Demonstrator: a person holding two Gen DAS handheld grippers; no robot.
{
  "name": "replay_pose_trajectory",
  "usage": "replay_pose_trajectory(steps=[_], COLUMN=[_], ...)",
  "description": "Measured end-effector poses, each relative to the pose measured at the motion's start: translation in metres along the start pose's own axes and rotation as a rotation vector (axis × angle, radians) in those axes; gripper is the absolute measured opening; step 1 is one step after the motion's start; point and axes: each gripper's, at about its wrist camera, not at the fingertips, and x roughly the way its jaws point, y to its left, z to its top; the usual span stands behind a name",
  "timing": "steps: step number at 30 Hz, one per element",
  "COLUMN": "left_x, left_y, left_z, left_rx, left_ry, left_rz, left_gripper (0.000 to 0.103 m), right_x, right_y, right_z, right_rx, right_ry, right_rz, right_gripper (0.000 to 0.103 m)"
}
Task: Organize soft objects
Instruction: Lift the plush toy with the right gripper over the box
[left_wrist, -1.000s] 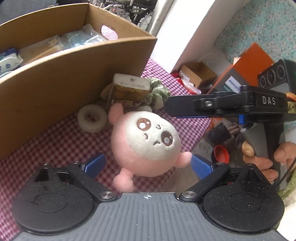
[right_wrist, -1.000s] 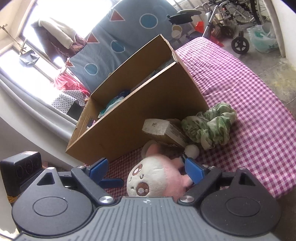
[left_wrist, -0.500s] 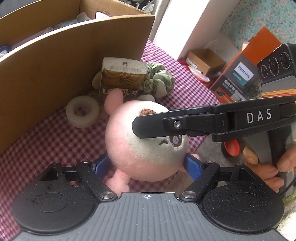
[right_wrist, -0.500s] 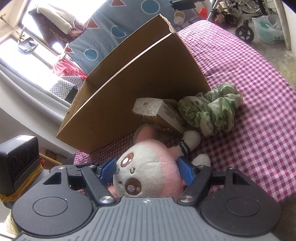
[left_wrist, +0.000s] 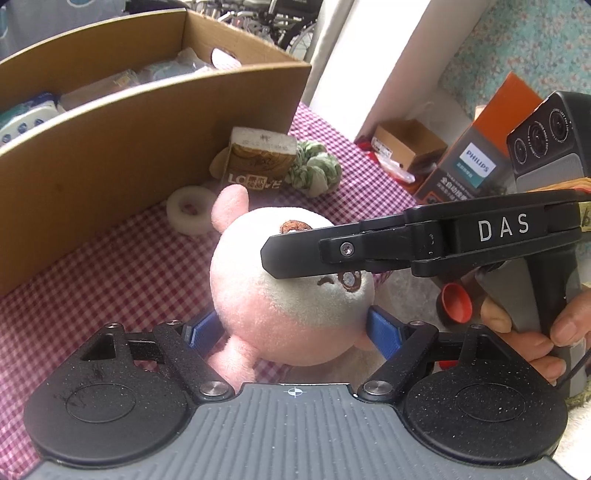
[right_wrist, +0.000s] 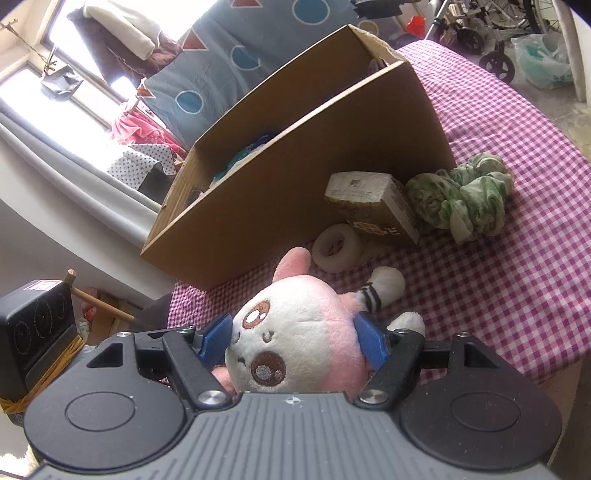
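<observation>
A pink and white plush toy (left_wrist: 280, 295) lies on the red checked tablecloth (left_wrist: 92, 288) in front of a cardboard box (left_wrist: 147, 147). My left gripper (left_wrist: 295, 332) has its blue pads pressed on the toy's round head from both sides. My right gripper (right_wrist: 293, 339) grips the same plush toy (right_wrist: 306, 321) from the face side, one pad on each cheek. In the left wrist view, a black finger of the right gripper crosses the toy's face and hides one eye.
A white tape roll (right_wrist: 336, 249), a brown paper packet (right_wrist: 373, 203) and a green scrunchie (right_wrist: 469, 195) lie against the cardboard box (right_wrist: 295, 177), which holds several packets. Beyond the table edge stand an orange carton (left_wrist: 476, 162) and a small box (left_wrist: 406, 144).
Both grippers have come in around the plush toy and narrowed onto its head. The right gripper's finger has slid across the toy's face in the left wrist view.
</observation>
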Motion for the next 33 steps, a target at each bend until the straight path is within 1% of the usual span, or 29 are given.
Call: replay_pose_trajectory(steps=[5, 10, 15, 19, 21, 25, 27, 29, 33], left_x=[-0.032, -0.071, -0.106, -0.12, -0.12, -0.114, -0.106, -0.099, -0.073], left_y=[0.003, 0.004, 0.008, 0.017, 0.027, 0.057, 0.071, 0.091, 0.132], left_z=[-0.007, -0.006, 0.015, 0.043, 0.061, 0.096, 0.114, 0.123, 0.155], left_rx=[-0.007, 0.017, 0.051, 0.083, 0.082, 0.042, 0.036, 0.017, -0.05], left_ry=[-0.078, -0.193, -0.29, -0.328, -0.324, -0.273, -0.236, -0.192, -0.093], left_rz=[0.004, 0.029, 0.071, 0.104, 0.107, 0.094, 0.101, 0.103, 0.092], left_gripper=[0.083, 0.083, 0.083, 0.083, 0.083, 0.083, 0.083, 0.083, 0.083], right_x=[-0.011, -0.025, -0.03, -0.022, -0.01, 0.022, 0.045, 0.069, 0.121], right_y=[0.037, 0.08, 0.114, 0.129, 0.131, 0.126, 0.118, 0.107, 0.084], right_z=[-0.002, 0.009, 0.039, 0.075, 0.097, 0.141, 0.165, 0.184, 0.22], right_rx=[-0.077, -0.184, -0.283, -0.325, -0.325, -0.283, -0.24, -0.188, -0.101], right_ry=[-0.045, -0.131, -0.199, -0.201, -0.177, -0.105, -0.056, -0.01, 0.068], right_rz=[-0.004, 0.009, 0.035, 0.046, 0.049, 0.05, 0.049, 0.043, 0.019], right_gripper=[0.076, 0.076, 0.076, 0.076, 0.076, 0.076, 0.076, 0.076, 0.076])
